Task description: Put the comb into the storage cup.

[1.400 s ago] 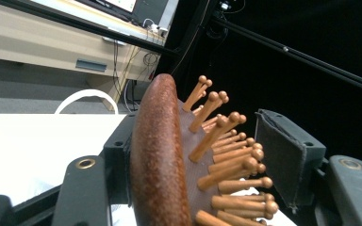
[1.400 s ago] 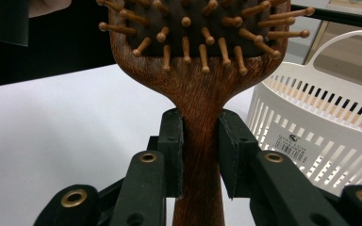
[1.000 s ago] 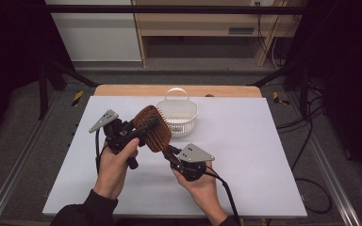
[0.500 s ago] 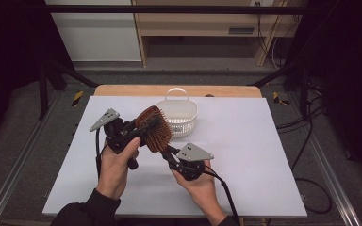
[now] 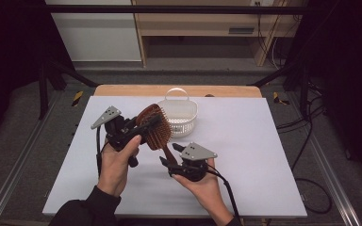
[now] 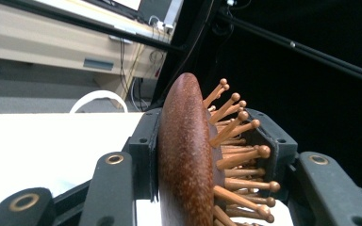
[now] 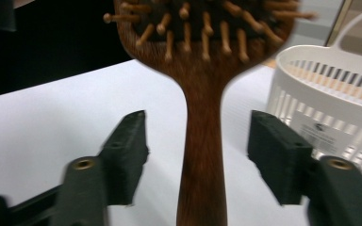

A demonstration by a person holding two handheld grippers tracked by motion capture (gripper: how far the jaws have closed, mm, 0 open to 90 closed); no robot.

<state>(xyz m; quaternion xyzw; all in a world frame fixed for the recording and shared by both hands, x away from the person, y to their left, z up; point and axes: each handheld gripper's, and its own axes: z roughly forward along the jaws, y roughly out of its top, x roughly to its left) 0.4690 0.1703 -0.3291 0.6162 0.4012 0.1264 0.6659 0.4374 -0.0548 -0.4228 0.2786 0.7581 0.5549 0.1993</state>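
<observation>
Nearest me, the person's right hand [image 5: 202,181] held the right claw [image 5: 169,162] just above the white table [image 5: 264,155]. Its jaws had just been opening & stood apart, one each side of the handle of the dark brown wooden paddle hairbrush [image 5: 154,129], w/ clear gap both sides in the right gripper view, so no pad [image 7: 127,141] was pressing on the handle [image 7: 201,155] there. I'd say the right side had let go, or was about to.

A bit further off, the left hand [image 5: 118,160] carried the left claw [image 5: 143,127], clamped across the brush head: one jaw flat on the smooth wooden back [image 6: 184,155], the other pushed in among the ball-tipped wooden pins [image 6: 235,155]. So the brush was up off the table, tilted, head toward the far side, carried by the left alone as far as I could tell.

Beyond that, touching or nearly touching the brush head in the high view, stood the small white slotted plastic basket w/ a hoop handle [image 5: 181,117], and I saw nothing in it.

My read: pick-up & hand-over from right to left were about done. What was left: move the brush over the basket, lower it in, open the left claw. Brush looked longer than the basket was wide, so probably it'd sit w/ handle sticking out.
</observation>
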